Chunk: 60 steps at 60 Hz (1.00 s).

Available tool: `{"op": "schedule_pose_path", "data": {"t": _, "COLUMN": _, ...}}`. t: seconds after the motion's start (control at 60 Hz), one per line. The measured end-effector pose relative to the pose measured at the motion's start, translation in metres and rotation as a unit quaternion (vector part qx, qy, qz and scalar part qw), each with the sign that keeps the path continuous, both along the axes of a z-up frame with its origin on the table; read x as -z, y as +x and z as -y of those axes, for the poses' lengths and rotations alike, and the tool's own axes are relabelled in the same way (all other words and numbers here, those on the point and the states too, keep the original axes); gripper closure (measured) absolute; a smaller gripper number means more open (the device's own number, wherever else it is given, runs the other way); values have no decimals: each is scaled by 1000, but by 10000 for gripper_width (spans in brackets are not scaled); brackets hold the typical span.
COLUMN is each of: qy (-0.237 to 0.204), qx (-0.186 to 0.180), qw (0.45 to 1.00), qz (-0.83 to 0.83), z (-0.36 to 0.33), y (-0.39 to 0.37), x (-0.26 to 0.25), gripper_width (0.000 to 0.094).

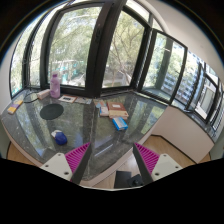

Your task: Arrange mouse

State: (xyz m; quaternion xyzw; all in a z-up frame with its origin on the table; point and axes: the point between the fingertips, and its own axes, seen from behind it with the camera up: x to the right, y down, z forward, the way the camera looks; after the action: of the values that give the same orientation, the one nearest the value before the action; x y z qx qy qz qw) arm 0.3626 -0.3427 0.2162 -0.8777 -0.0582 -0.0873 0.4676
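My gripper (110, 156) is open and empty. The mouse (59, 137) (small, blue) lies at ten o'clock, just ahead of my left finger (76, 155), on the glass table (30, 135).

A pink bottle (55, 83) and cardboard box (113, 109) stand on the glass table (30, 125).

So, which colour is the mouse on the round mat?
The mouse is blue, seen in the gripper view, beyond the open gripper.
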Motion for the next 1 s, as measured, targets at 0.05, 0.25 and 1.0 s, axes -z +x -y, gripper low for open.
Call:
{"op": "schedule_pose_path", "data": {"t": 0.05, "qy": 1, "qx": 4, "qw": 1000, "qz": 1, "z": 2, "y": 1, "x": 0, "gripper_width": 83}}
{"op": "schedule_pose_path", "data": {"t": 0.25, "qy": -8, "qx": 36, "qw": 999, "qz": -4, "z": 35, "y": 1, "x": 19, "gripper_width": 86}}
{"op": "schedule_pose_path", "data": {"t": 1.0, "qy": -35, "qx": 6, "qw": 995, "qz": -91, "z": -50, "y": -218, "x": 201, "gripper_width": 84}}
